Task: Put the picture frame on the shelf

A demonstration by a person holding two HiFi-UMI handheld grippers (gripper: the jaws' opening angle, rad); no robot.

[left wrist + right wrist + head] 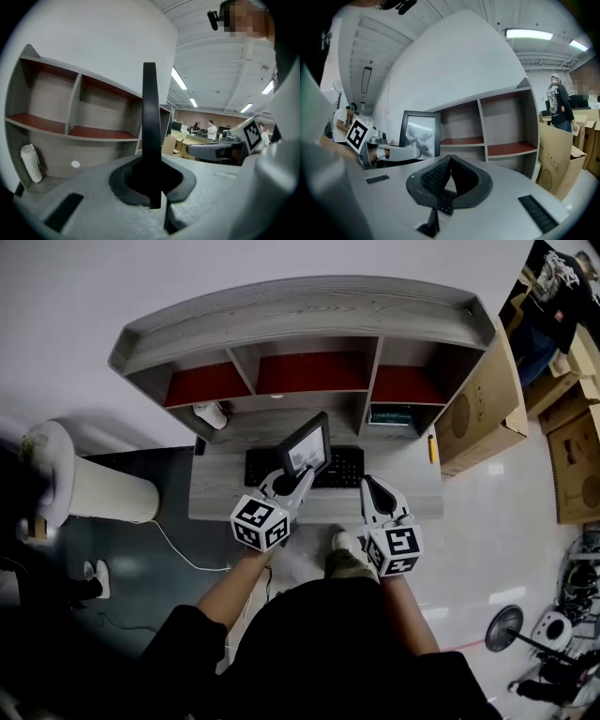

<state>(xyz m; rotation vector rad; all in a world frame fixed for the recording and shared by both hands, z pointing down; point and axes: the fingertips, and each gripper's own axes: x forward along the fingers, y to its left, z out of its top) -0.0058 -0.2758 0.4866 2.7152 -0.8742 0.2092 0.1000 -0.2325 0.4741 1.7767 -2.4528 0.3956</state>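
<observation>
- Clamping the picture frame (pixel 307 450), fingers of the left gripper (pixel 300 480) hold it before the shelf (pixel 309 310).
- Fingers of the right gripper (pixel 370 486) are clenched, empty.
- The shelf's lower-left bay holds a white roll (pixel 211 414).

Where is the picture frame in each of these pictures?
Head view: the picture frame stands tilted near the middle, over the keyboard.
Left gripper view: edge-on, a thin black strip up the middle, pinched in the left gripper.
Right gripper view: left of centre, its glass facing the camera.
Shared landmark: the shelf with red boards, behind the frame in every view.
</observation>
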